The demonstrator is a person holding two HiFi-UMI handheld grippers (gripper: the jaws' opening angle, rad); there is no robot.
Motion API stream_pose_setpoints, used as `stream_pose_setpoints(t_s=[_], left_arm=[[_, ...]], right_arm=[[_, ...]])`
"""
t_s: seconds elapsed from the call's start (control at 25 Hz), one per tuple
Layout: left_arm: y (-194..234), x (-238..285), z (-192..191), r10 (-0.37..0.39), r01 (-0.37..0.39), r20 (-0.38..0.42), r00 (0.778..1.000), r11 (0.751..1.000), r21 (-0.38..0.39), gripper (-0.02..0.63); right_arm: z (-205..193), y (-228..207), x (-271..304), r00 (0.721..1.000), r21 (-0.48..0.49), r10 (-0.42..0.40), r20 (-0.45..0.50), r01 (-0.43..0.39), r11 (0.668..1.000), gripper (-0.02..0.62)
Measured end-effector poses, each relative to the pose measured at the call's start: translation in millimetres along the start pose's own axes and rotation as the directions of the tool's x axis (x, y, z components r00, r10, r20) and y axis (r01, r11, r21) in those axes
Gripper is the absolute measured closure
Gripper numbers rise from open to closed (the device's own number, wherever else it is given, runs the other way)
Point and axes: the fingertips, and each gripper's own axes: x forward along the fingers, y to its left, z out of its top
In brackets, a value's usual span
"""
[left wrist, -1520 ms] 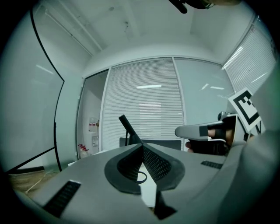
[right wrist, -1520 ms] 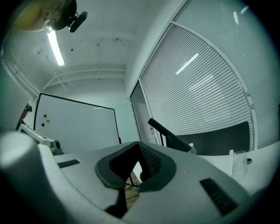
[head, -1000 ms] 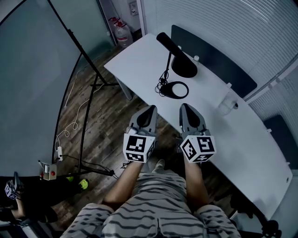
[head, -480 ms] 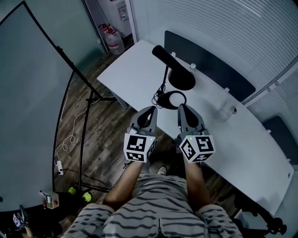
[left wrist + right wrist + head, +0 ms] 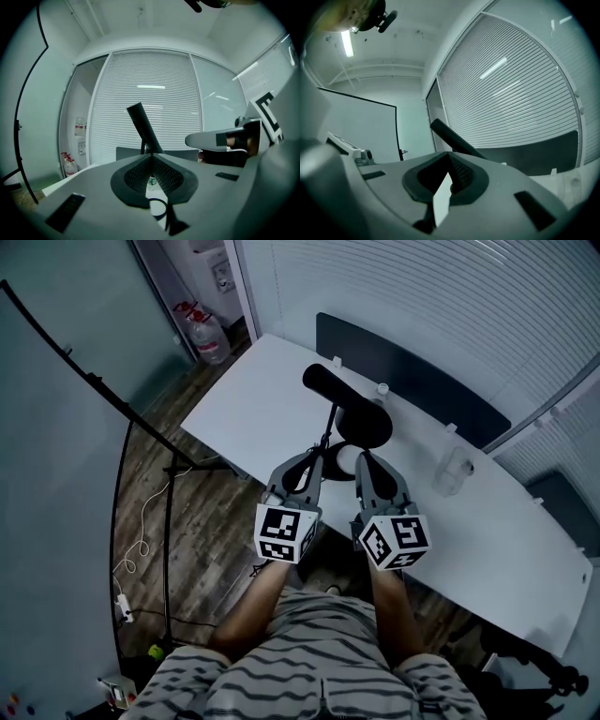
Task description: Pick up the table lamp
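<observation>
Lamp placement decides the coming reach. The table lamp (image 5: 361,418) stands on the white bench (image 5: 253,409), straight ahead of both grippers and a little beyond their tips. Its round black base (image 5: 373,427) sits flat, and from it a thick black arm (image 5: 328,385) rises slanted, away from the person and toward the left of the head view. So the long axis is tilted, neither upright nor lying. A thin black line comes down from the arm to a coiled cable (image 5: 328,448) just in front of the tips; whether it is a strut or only cable I cannot tell.

The left gripper (image 5: 312,460) and the right gripper (image 5: 366,462) are side by side at the near edge of the bench, apart from the lamp. Both pairs of jaws are clenched with nothing between them: in each gripper view the pads meet at the tip. In my judgement the right gripper is more in line with the base and the left more in line with the slanted arm, and neither is clearly nearer. The jaws must be released before any grasp.

The head view gives the layout from above, with a clear bottle (image 5: 453,470) well to the right of the lamp. The left gripper view shows instead how steeply the arm (image 5: 143,126) leans, and a cable loop (image 5: 158,206) through the gap under the pads. The right gripper view shows the arm (image 5: 454,136) leaning to its left, but its own jaws hide the base.
</observation>
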Motion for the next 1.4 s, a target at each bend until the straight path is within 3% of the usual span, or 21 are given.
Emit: stream_pose_setpoints(t_s=[0.48, 0.8, 0.96, 1.28, 1.4], left_arm=[[16, 56, 0, -0.103, 0.104, -0.017, 0.994, 0.994, 0.022, 0.596], [22, 81, -2, -0.132, 0.133, -0.025, 0.991, 0.99, 0.045, 0.49], [24, 94, -6, -0.155, 0.157, -0.047, 0.987, 0.986, 0.054, 0.475], [26, 125, -10, -0.163, 0.169, -0.07, 0.984, 0.983, 0.079, 0.471], [27, 129, -9, -0.166, 0.171, -0.058, 0.984, 0.982, 0.085, 0.504]], right_arm=[[0, -21, 32, 0.996, -0.002, -0.085, 0.006, 0.085, 0.996, 0.588], [1, -27, 37, 0.992, -0.006, -0.126, 0.013, 0.126, 0.992, 0.588], [0, -30, 35, 0.989, -0.007, -0.148, 0.016, 0.148, 0.989, 0.588], [1, -36, 28, 0.984, -0.009, -0.179, 0.016, 0.179, 0.984, 0.588], [0, -38, 24, 0.982, -0.006, -0.19, 0.017, 0.191, 0.982, 0.588]])
